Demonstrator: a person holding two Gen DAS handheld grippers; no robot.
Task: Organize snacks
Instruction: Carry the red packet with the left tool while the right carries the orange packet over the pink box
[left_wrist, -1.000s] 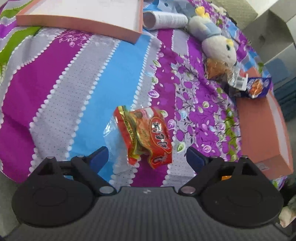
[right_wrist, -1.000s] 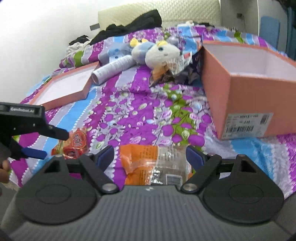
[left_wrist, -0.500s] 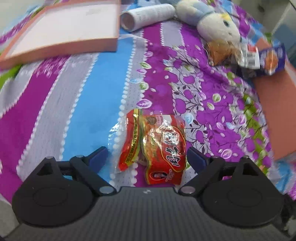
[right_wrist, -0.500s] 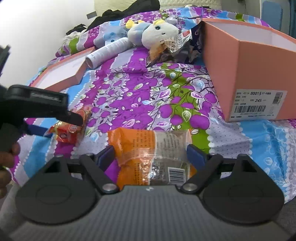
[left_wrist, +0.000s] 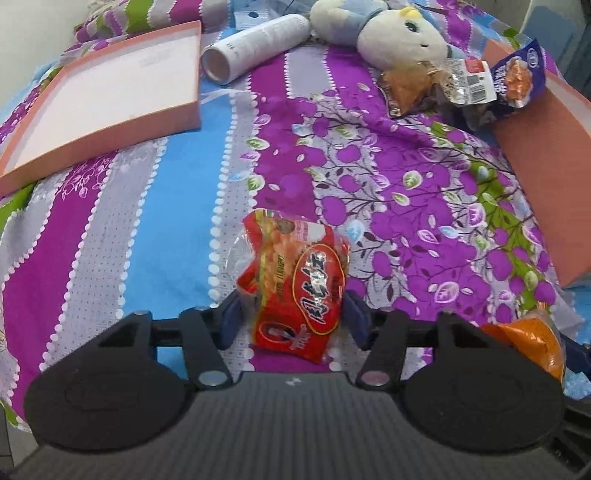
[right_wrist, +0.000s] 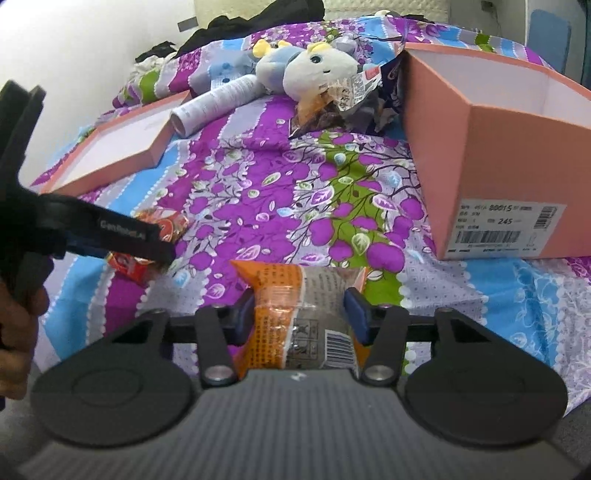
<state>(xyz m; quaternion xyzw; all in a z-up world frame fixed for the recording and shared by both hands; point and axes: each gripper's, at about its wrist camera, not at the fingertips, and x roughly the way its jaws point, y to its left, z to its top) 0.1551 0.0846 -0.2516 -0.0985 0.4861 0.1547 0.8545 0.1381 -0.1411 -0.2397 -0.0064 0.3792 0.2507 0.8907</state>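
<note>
Left tongs closing around red pack; right tongs closing around orange pack. Both light, crinkly, slippery; pinch mid-body. Box at 2 o'clock.

Lay on the flowered bedspread: a crumpled red snack packet near the front edge, an orange and clear packet just beside it, more wrapped snacks heaped against the open pink box.
</note>
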